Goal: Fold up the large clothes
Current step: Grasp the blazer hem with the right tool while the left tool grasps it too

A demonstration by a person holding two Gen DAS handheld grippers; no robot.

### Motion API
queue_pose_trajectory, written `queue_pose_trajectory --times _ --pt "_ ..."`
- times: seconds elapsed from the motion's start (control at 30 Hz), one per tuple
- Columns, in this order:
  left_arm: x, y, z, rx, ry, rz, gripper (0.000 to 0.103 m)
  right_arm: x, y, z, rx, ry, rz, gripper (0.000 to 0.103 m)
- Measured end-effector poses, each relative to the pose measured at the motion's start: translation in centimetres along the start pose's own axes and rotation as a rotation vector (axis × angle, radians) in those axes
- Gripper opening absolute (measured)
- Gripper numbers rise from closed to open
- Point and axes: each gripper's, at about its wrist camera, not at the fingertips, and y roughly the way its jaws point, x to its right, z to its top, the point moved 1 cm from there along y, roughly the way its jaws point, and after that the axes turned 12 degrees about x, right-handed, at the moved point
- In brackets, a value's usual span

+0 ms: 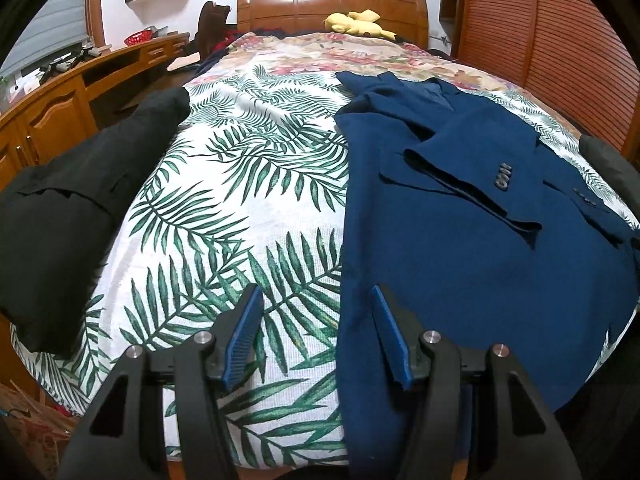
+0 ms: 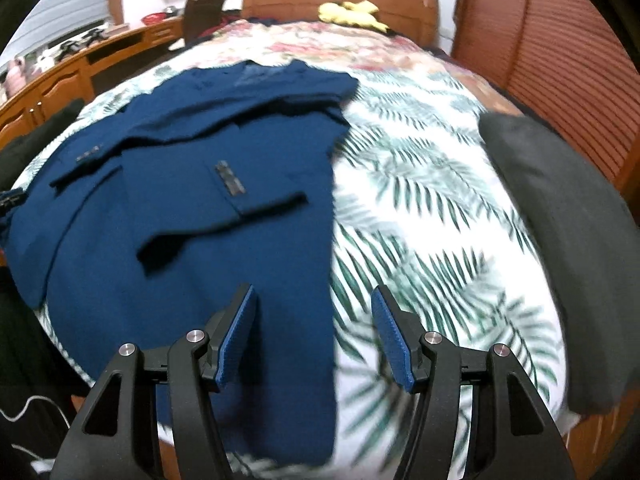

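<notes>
A navy blue jacket [image 1: 460, 216] lies flat on the bed with both sleeves folded across its front, cuff buttons showing. It also shows in the right wrist view [image 2: 208, 208], which is blurred. My left gripper [image 1: 316, 304] is open and empty, hovering over the jacket's left bottom edge. My right gripper [image 2: 314, 304] is open and empty, hovering over the jacket's right bottom edge. Neither touches the cloth.
The bed has a palm-leaf cover [image 1: 248, 184]. A folded black garment [image 1: 68, 216] lies at the bed's left edge, a dark grey one [image 2: 568, 240] at the right edge. A yellow plush toy [image 1: 356, 22] sits by the wooden headboard [image 1: 332, 4]. A wooden desk [image 1: 60, 96] runs along the left.
</notes>
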Motion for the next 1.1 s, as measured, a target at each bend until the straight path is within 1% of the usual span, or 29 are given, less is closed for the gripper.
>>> queue_pose_trajectory --times 0.1,0.2,0.33,0.37,0.43,0.47,0.53,0.57,0.63,0.7,0.8,1.0,1.03,1.07,1.1 --pt "0.0 -0.3 0.0 -0.003 -0.008 -0.008 0.056 0.4 -0.4 -1.1 -0.023 0.03 0.005 0.061" --pt "0.0 -1.1 -0.3 -0.002 -0.025 -0.041 0.056 0.4 -0.6 -1.6 -0.037 0.056 0.024 0.061" --pt "0.1 -2.2 -1.0 0.008 -0.028 -0.066 0.055 -0.2 -0.4 -1.6 -0.057 0.042 0.048 0.06" --pt "0.2 -2.5 -1.2 0.01 -0.026 -0.073 0.054 -0.2 -0.4 -1.5 -0.06 0.042 0.06 0.053" --pt "0.4 -3.0 -1.4 0.011 -0.024 -0.086 0.046 -0.7 -0.4 -1.6 -0.066 0.052 0.108 0.044" --pt "0.5 -3.2 -1.5 0.01 -0.025 -0.094 0.045 -0.9 -0.4 -1.5 -0.068 0.054 0.126 0.039" --pt "0.6 -3.5 -1.7 0.01 -0.024 -0.105 0.04 -1.6 -0.8 -1.3 -0.059 0.051 0.161 0.032" --pt "0.7 -3.7 -1.7 0.01 -0.025 -0.11 0.039 -1.8 -1.0 -1.1 -0.049 0.056 0.18 0.031" --pt "0.9 -4.1 -2.0 0.011 -0.038 -0.126 0.038 -2.2 -1.6 -0.8 -0.026 0.075 0.222 0.031" --pt "1.1 -4.5 -2.4 0.013 -0.046 -0.14 0.037 -2.5 -1.6 -0.9 -0.026 0.068 0.209 0.031" --pt "1.5 -4.8 -2.9 0.016 -0.042 -0.14 0.037 -2.5 -1.2 -1.4 -0.044 0.069 0.193 0.031" --pt "1.6 -5.4 -3.3 0.006 -0.049 -0.148 0.037 -1.7 -0.9 -2.0 -0.056 0.103 0.183 0.031" --pt "1.7 -5.5 -3.3 0.006 -0.05 -0.148 0.032 -1.8 -0.9 -2.1 -0.054 0.102 0.181 0.031" --pt "1.7 -5.6 -3.4 0.007 -0.049 -0.141 0.029 -1.8 -0.9 -2.1 -0.053 0.1 0.178 0.031" --pt "1.6 -5.9 -3.4 0.014 -0.048 -0.117 0.017 -1.9 -1.0 -2.1 -0.051 0.099 0.176 0.031"
